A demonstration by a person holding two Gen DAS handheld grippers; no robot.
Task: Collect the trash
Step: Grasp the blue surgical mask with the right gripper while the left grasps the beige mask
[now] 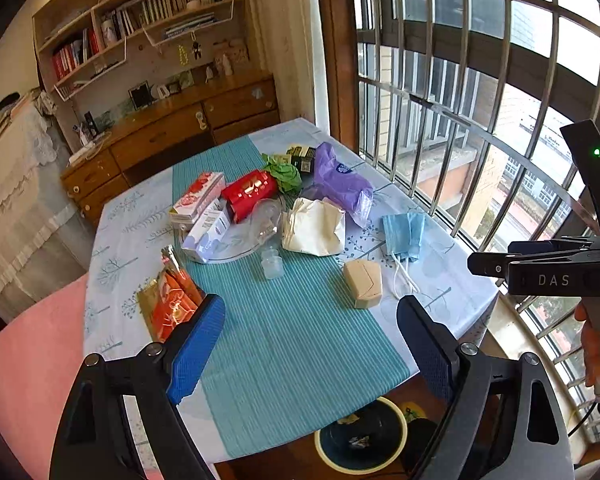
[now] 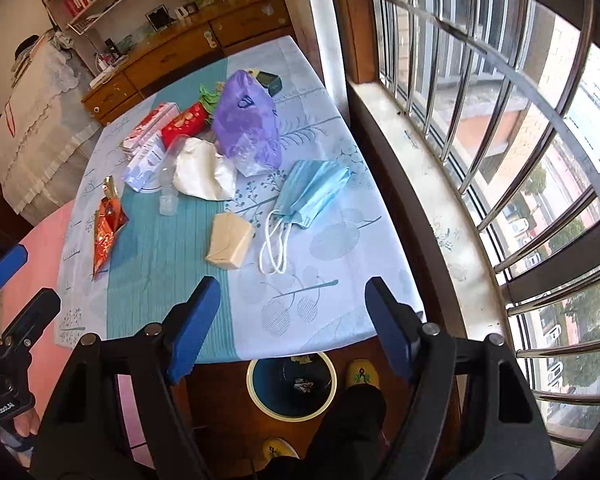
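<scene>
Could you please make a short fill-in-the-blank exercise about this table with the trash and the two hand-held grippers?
1. The face mask lying near the window side of the table is ____ in colour.
2. The bin stands on the floor, ____ the near table edge.
3. Both the left hand-held gripper and the right hand-held gripper are ____ and hold nothing.
4. The crumpled plastic bag is ____.

Missing words: blue; below; open; purple

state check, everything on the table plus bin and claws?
left claw: open, empty
right claw: open, empty
bin: on floor, some scraps inside
blue mask: folded, flat
purple bag: crumpled
orange wrapper: torn open
tan packet: closed
small jar: upright
</scene>
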